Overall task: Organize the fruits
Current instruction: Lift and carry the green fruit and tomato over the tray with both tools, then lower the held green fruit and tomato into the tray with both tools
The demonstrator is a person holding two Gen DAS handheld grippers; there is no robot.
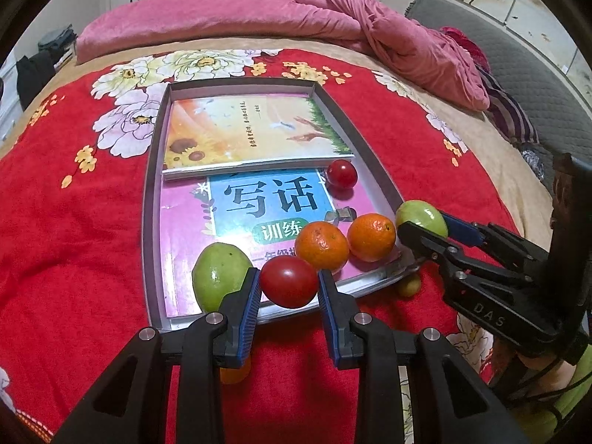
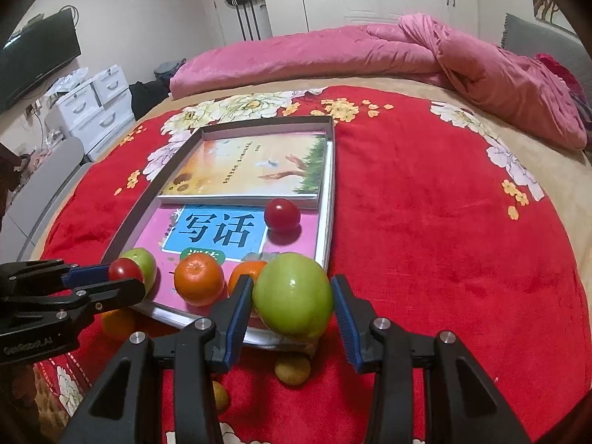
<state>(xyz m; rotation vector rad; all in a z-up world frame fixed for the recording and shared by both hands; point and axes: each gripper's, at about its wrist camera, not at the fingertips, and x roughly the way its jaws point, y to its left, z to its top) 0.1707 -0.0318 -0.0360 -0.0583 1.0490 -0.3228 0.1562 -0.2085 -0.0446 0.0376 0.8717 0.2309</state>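
A red blanket (image 1: 74,222) printed with large pale flowers covers the bed, with a pink quilt (image 1: 259,11) bunched along its far side. On the blanket lies a shallow grey tray (image 1: 150,192) holding two books: a sunflower-cover book (image 1: 251,129) at the far end, its small line of writing too fine to read, and under it a pink book (image 1: 192,266) whose blue panel reads "写话" with "训练" on a green label below. The right gripper (image 2: 292,303), marked "DAS" on its body in the left wrist view, is clamped on a green fruit (image 2: 292,294) over the tray's near right corner. The left gripper (image 1: 286,288), lettered what looks like "GenRobot.AI" in the right wrist view, is closed on a red tomato (image 1: 288,283) above the tray's near edge. Inside the tray sit another green fruit (image 1: 218,275), two oranges (image 1: 322,246) side by side, and a second tomato (image 1: 341,174) beside the sunflower book. Small yellowish fruits (image 2: 292,370) lie on the blanket just outside the tray.
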